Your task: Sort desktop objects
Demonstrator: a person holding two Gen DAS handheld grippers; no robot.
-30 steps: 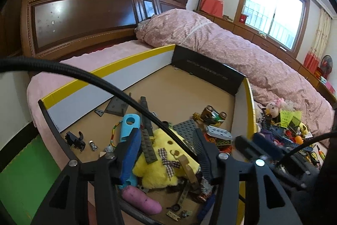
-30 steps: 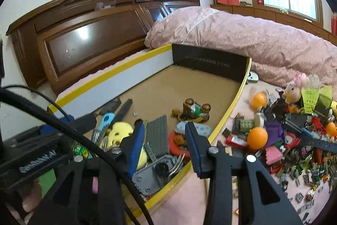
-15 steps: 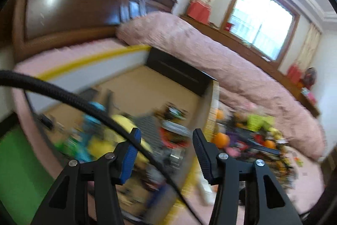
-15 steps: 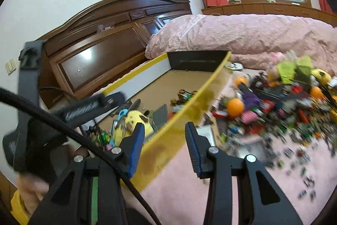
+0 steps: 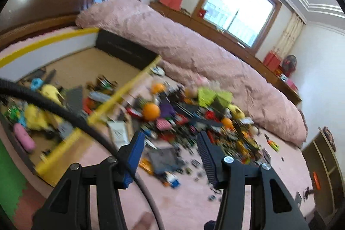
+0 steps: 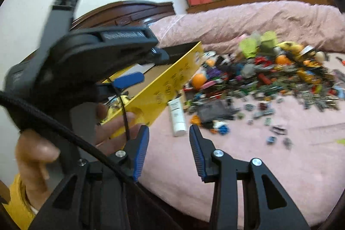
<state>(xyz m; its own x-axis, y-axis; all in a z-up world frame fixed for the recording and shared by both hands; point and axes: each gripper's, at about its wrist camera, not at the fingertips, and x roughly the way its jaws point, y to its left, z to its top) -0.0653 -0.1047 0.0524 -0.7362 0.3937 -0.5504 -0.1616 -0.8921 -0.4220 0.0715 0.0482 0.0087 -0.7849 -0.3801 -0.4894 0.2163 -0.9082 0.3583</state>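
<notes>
Toy pile (image 5: 194,115) lies loose on the pink bed (image 5: 194,193), spread just right of the yellow-edged box (image 5: 120,94), which already holds some toys. In the left wrist view the pile sits at 12 o'clock from the left tool (image 5: 170,156), close ahead, running off toward 2 o'clock. Left tool's jaws are spread, nothing between them. An orange ball (image 5: 151,111) sits at about 11 o'clock, near the box edge. The frame is motion-blurred, so small pieces can't be told apart.

In the right wrist view the pile (image 6: 258,79) is at 1 o'clock from the right tool (image 6: 169,143), well apart, with bare bed between. Right tool is also spread and empty. A white tube (image 6: 177,115) lies at 12 o'clock just ahead of it, beside the box wall (image 6: 172,83), long axis pointing roughly 12-to-6, slightly tilted. The left tool's body and the hand (image 6: 34,156) holding it fill 9 to 11 o'clock here.

Judgement: the left tool is nearer the main pile, and the right tool is nearer the tube. The box lies at 10 o'clock from both, so any pick goes back leftward.
</notes>
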